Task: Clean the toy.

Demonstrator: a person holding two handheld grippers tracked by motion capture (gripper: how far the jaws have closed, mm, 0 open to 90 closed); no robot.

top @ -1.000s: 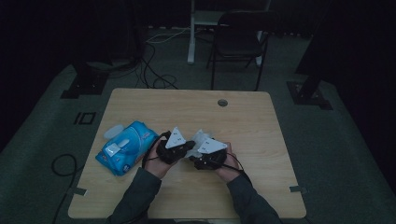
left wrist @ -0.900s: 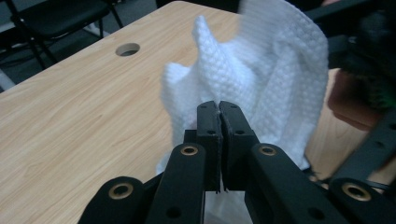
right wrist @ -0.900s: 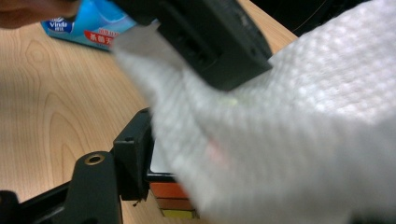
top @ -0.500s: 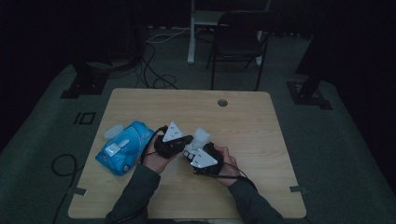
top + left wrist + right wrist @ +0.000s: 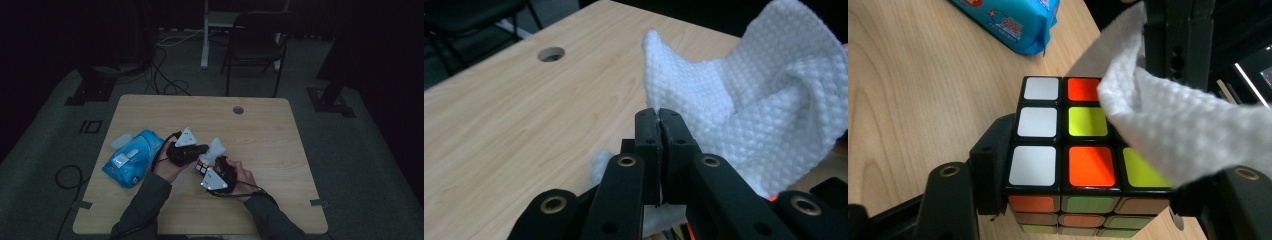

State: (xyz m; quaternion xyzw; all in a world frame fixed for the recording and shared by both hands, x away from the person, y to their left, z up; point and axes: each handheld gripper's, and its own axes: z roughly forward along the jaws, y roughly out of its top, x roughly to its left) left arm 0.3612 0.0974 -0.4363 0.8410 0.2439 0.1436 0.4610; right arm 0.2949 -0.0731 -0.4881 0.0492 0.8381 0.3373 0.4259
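A Rubik's cube [image 5: 1068, 145] with white, orange and yellow-green squares on top sits between the jaws of my right gripper [image 5: 1088, 192], which is shut on its sides. A white textured wipe [image 5: 1178, 135] drapes over the cube's right part. My left gripper [image 5: 659, 117] is shut on a fold of that wipe [image 5: 749, 105], its black jaws pressed together. In the high view the left gripper [image 5: 186, 149] and right gripper [image 5: 215, 176] meet over the table's middle front, with the cube [image 5: 202, 166] and the wipe [image 5: 215, 148] between them.
A blue pack of wet wipes [image 5: 131, 157] lies left of the hands, also seen in the right gripper view [image 5: 1013, 22]. The wooden table [image 5: 280, 150] has a cable hole [image 5: 238, 109] at the back. A dark chair [image 5: 255, 45] stands behind the table.
My right hand has shifted toward the table's front edge with the cube. The left hand with the wipe has stayed about where it was.
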